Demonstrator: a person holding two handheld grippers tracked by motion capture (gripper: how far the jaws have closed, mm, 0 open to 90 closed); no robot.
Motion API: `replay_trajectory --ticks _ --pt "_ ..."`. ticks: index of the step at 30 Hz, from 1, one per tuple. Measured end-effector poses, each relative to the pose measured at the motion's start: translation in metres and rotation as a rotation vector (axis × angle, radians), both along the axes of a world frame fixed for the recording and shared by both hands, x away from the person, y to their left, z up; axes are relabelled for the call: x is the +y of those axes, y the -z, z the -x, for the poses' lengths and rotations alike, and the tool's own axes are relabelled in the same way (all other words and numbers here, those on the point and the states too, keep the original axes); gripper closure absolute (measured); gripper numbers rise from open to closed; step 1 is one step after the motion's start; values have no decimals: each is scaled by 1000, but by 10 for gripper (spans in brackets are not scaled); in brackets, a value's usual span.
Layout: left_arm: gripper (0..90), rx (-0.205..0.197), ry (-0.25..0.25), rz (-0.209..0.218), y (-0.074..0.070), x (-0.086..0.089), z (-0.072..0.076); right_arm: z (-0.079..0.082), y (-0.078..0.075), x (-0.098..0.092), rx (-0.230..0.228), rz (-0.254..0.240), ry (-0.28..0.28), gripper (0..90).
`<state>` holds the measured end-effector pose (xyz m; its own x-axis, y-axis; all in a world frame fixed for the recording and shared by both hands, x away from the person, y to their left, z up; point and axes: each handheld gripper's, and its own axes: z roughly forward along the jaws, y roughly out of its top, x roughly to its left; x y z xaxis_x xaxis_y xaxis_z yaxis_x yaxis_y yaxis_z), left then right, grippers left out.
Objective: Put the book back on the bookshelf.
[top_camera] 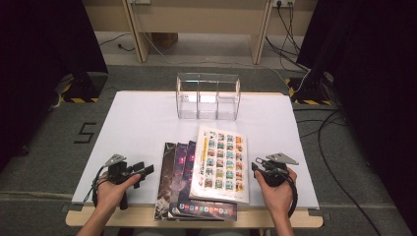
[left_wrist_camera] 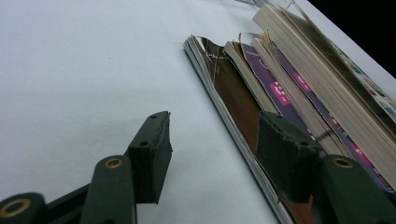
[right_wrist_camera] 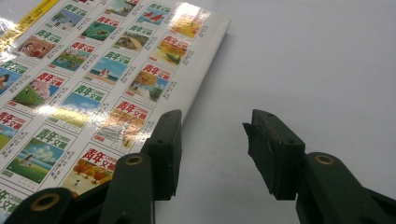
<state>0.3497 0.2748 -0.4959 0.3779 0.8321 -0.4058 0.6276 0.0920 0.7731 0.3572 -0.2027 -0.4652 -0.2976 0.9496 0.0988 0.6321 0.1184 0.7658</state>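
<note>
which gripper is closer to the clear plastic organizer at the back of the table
Right, but only slightly. The right gripper sits below and right of the clear organizer; the left gripper sits farther off, below and left.

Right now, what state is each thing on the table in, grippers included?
Magazines: four, lying flat, fanned and overlapping.
Top magazine: closed, back cover up.
Clear organizer: upright, three compartments, all empty.
Left gripper: open, holding nothing.
Right gripper: open, beside the top magazine's edge.
</note>
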Motion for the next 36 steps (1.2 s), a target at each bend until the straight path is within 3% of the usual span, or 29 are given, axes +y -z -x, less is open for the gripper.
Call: replay_trajectory --ticks 8,10,16,17,18,22,24,30,36 --pt "412 12 16 19 -8 -14 -6 -6 -5 4 34 -15 -16 539" --pt "407 23 24 6 -9 -17 -8 -8 -6 6 52 -27 -21 533" --pt "390 80 101 11 -17 -43 -21 -15 -7 14 101 -32 -45 525" --pt "389 82 119 5 -20 -50 -24 -16 -7 15 109 -38 -48 524" --pt "388 82 129 6 -22 -55 -26 -19 -8 18 133 -80 -46 517" --pt "383 99 197 -11 -28 -77 -37 -24 -8 20 156 -78 -42 504" --pt "383 107 211 -18 -29 -84 -42 -28 -5 21 202 -107 -46 488" --pt "382 131 241 -11 -32 -107 -55 -34 0 22 253 -131 -56 460" --pt "408 146 216 -79 -34 -123 -69 -42 3 21 261 -177 -65 456"
